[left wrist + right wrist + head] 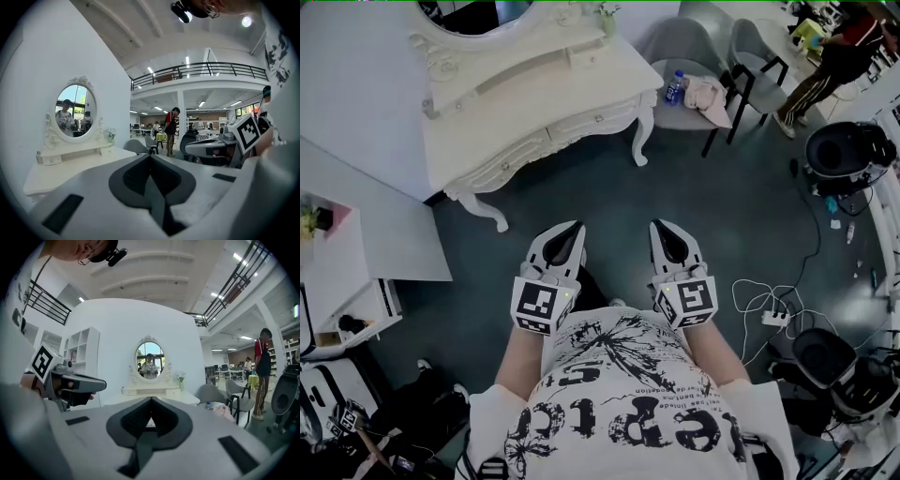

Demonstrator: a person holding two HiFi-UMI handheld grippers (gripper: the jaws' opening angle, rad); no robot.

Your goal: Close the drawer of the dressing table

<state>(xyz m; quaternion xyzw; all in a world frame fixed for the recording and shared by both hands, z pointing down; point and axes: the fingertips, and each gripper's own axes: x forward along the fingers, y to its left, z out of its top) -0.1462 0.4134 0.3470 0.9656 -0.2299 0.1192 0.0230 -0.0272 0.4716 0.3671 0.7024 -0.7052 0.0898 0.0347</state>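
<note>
The white dressing table [534,112] with its oval mirror [487,14] stands at the back left, its front drawers [581,122] facing me. Whether a drawer stands out I cannot tell from here. Both grippers hang low in front of my body, over the dark floor and well short of the table. My left gripper [575,228] is shut and holds nothing. My right gripper [661,228] is likewise shut and empty. The left gripper view has its jaws [150,157] closed, with the table [70,171] ahead to the left. Past the closed right jaws [151,400], the table [150,391] and mirror [149,359] lie straight ahead.
Two grey chairs [694,42] stand right of the table, one carrying a bottle [674,87] and a pink cloth [708,94]. A power strip with cables [772,317] lies on the floor at right. A white shelf unit [352,272] is at left. A person [834,56] stands far right.
</note>
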